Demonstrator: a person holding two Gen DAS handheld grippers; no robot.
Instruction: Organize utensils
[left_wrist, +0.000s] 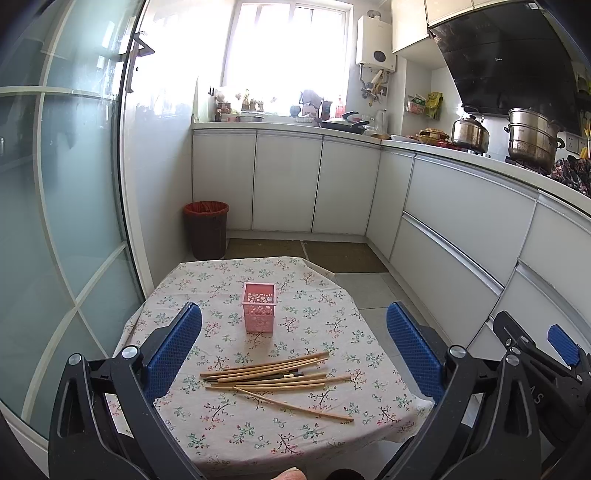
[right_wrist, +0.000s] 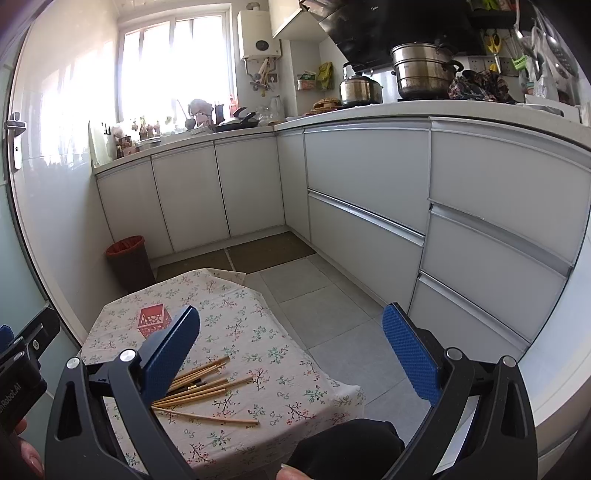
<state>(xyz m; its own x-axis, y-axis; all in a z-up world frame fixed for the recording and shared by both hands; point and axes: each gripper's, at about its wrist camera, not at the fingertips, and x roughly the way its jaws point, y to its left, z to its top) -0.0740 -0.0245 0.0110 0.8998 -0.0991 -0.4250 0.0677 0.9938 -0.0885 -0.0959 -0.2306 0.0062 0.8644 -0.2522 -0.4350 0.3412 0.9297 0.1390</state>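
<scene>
**Inspector:** Chopsticks (left_wrist: 277, 376) lie in a loose heap on the near half of the floral tablecloth (left_wrist: 221, 424), one stick (left_wrist: 295, 404) fallen apart from the rest on the near side, at an angle. Report the holder.

**Assistant:** Pink perforated holder (left_wrist: 259, 311) stands upright near the middle of the cloth, beyond the heap and apart from it. No stick shows above its rim.

**Inspector:** Left gripper (left_wrist: 293, 332)?

**Assistant:** Held above the near edge of the table, pointing forward and slightly down. Its blue-padded fingers (left_wrist: 177, 343) are spread wide, the holder and the heap seen between them. Nothing is gripped.

**Inspector:** Right gripper (right_wrist: 291, 334)?

**Assistant:** Held to the right of the table, partly over the grey floor tiles (right_wrist: 325, 314). Jaws spread wide as well, nothing between the pads. Its left pad (right_wrist: 173, 350) hides the near ends of several sticks from that camera; contact cannot be judged.

**Inspector:** Hands?

**Assistant:** Only fingertips (right_wrist: 29, 454) show at the lower left edge of the right wrist view, beside the left tool's black body (right_wrist: 22, 369).
</scene>
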